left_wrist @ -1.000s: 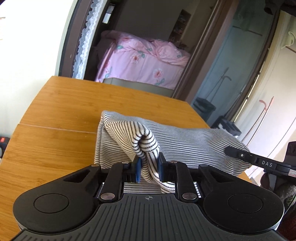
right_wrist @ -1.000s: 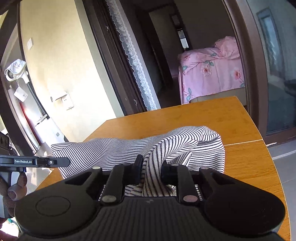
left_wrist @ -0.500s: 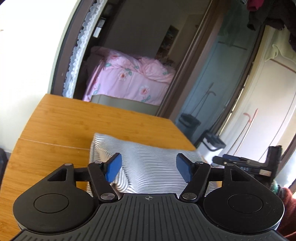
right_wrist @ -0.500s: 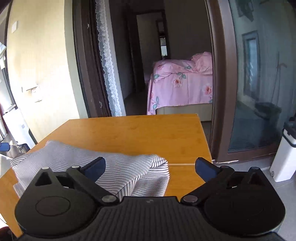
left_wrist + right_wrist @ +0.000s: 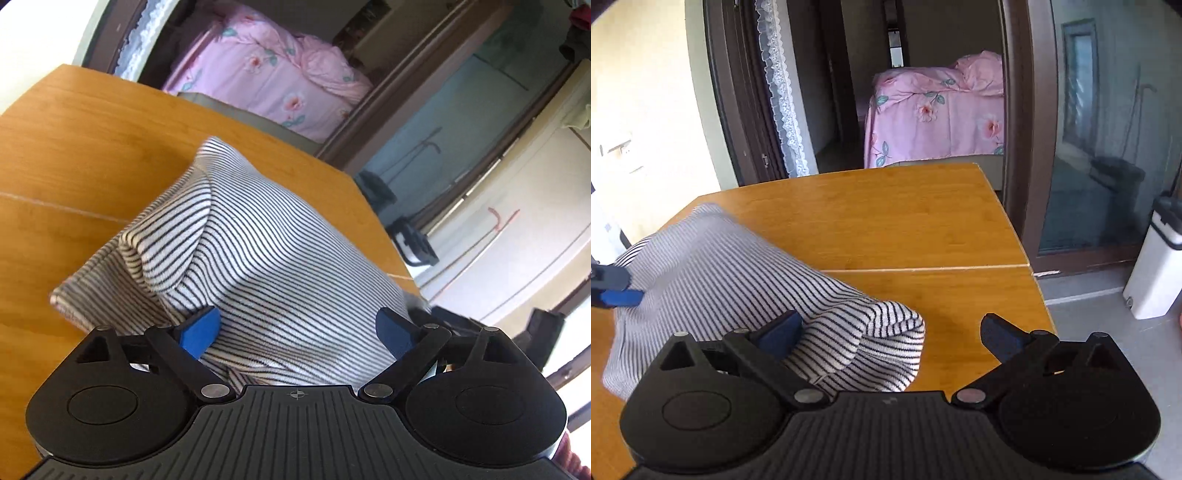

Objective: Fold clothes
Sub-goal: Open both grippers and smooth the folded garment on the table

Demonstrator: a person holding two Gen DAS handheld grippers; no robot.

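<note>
A white garment with thin black stripes (image 5: 258, 258) lies folded in a bundle on the wooden table (image 5: 74, 147). My left gripper (image 5: 297, 328) is open, its blue pads on either side of the bundle's near edge, holding nothing. My right gripper (image 5: 890, 332) is open over the bundle's right end (image 5: 871, 332); the cloth lies between its jaws, not pinched. The left gripper's blue tip (image 5: 617, 295) shows at the far left of the right wrist view, against the cloth.
The table (image 5: 905, 221) has a seam across it and ends at the right edge. Beyond stand a doorway with a pink floral bed (image 5: 938, 118), a glass door and a white bin (image 5: 1156, 266) on the floor.
A second ago both grippers were shut on the striped cloth. They opened and let it go, and now sit lower and closer to the bundle.
</note>
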